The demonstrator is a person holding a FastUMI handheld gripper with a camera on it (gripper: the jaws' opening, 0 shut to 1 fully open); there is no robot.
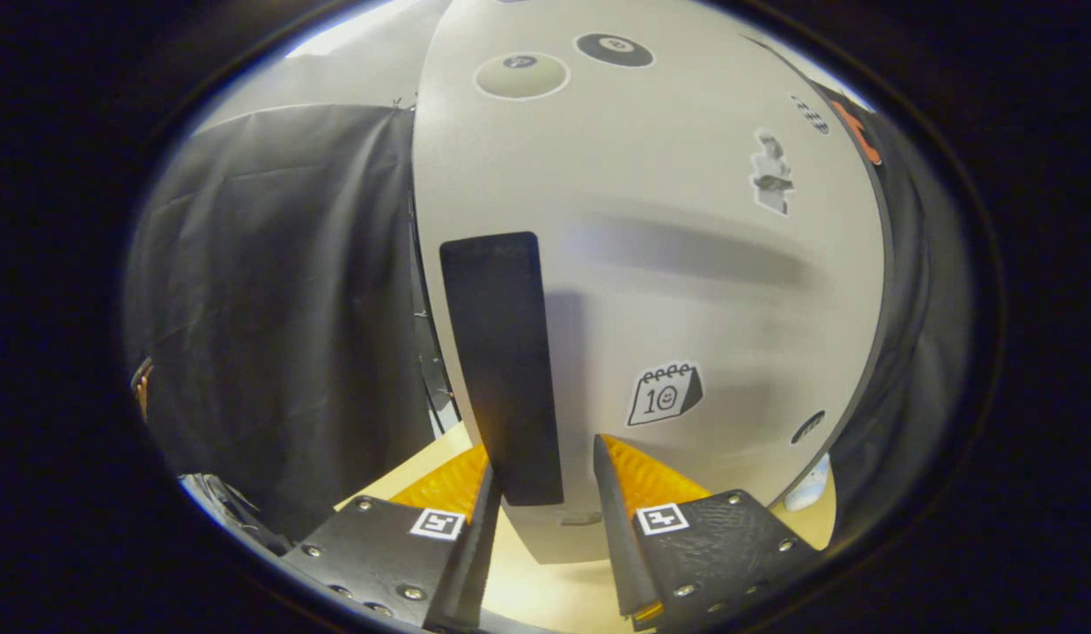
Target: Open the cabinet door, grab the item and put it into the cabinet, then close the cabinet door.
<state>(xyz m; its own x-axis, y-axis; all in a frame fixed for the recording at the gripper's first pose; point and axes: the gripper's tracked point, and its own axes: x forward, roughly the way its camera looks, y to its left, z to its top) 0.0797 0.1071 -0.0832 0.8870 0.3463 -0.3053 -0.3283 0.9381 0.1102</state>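
A white cabinet door (686, 220) with several stickers stands very close ahead. Near its left edge runs a tall black handle (501, 352), set upright. My gripper (543, 445) is open, and the handle's lower end sits between its two fingers. The left finger (485, 493) lies against the handle's left side. A narrow gap separates the right finger (608, 475) from the handle's right side. A small white object (809, 489) peeks out past the door's lower right edge; I cannot tell what it is.
The cabinet stands on a light wooden tabletop (545, 590) that shows under the fingers. Black cloth (290, 308) hangs left of the cabinet and also behind its right edge. A dark cluttered shape (219, 497) lies low on the left.
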